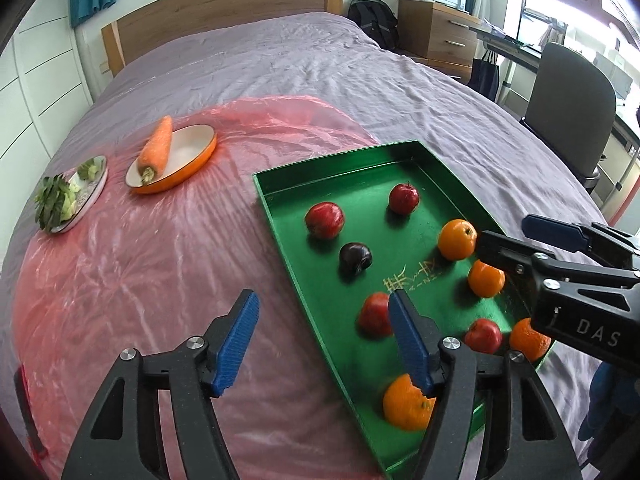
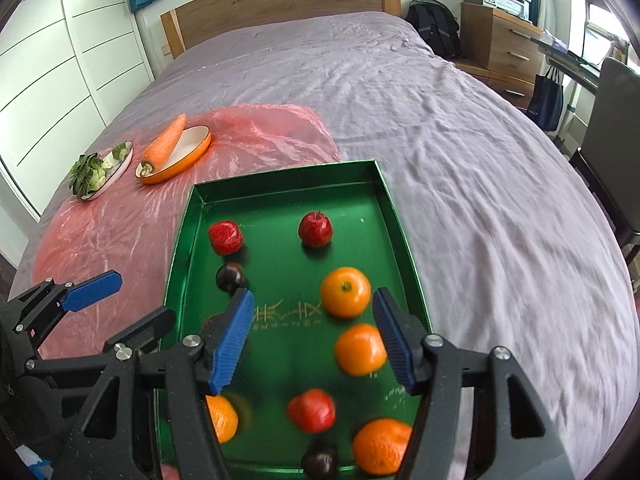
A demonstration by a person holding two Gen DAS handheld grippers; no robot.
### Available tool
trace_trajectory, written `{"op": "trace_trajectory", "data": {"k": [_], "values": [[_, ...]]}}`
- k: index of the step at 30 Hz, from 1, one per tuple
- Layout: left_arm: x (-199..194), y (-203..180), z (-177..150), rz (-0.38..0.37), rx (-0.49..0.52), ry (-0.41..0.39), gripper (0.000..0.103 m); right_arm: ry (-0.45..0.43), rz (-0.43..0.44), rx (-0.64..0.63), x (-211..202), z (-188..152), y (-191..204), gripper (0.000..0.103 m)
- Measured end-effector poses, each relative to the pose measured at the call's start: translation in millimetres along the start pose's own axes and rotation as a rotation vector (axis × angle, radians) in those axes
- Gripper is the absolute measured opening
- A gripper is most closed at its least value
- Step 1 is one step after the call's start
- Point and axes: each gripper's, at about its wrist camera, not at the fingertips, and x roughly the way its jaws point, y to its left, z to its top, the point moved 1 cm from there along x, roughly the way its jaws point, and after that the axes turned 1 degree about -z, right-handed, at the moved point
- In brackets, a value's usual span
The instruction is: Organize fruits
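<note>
With both our grippers' jaws open and empty, nudging the shallow green metal tray (image 2: pixel 182 240) on the soft bed could roll the round oranges (image 2: pixel 345 291).

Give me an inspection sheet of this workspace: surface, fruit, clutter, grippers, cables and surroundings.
Surface: purple bedspread, pink plastic sheet under the dishes.
Job's things: green tray holding red apples, oranges and dark plums.
Clutter: carrot across orange dish; greens on white plate.
Grippers: left gripper open, empty; right gripper open, empty, above the tray.
Cables: nothing seen.
Surroundings: headboard, drawer unit, chair.
</note>
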Motion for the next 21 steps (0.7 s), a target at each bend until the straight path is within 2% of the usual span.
{"op": "trace_trajectory", "data": {"k": [4,15,21], "values": [[-20,10,-12,0.011,-0.022,-0.018,0.074,-0.004,-0.012,0.004,-18,-13,3,0.103],[-67,30,-44,0.043,-0.061,-0.046,0.075,-0.027,-0.030,0.009,-55,-47,18,0.103],[-96,37,-60,0.064,-0.074,-0.067,0.075,-0.068,-0.033,0.007,-79,-62,32,0.103]]}}
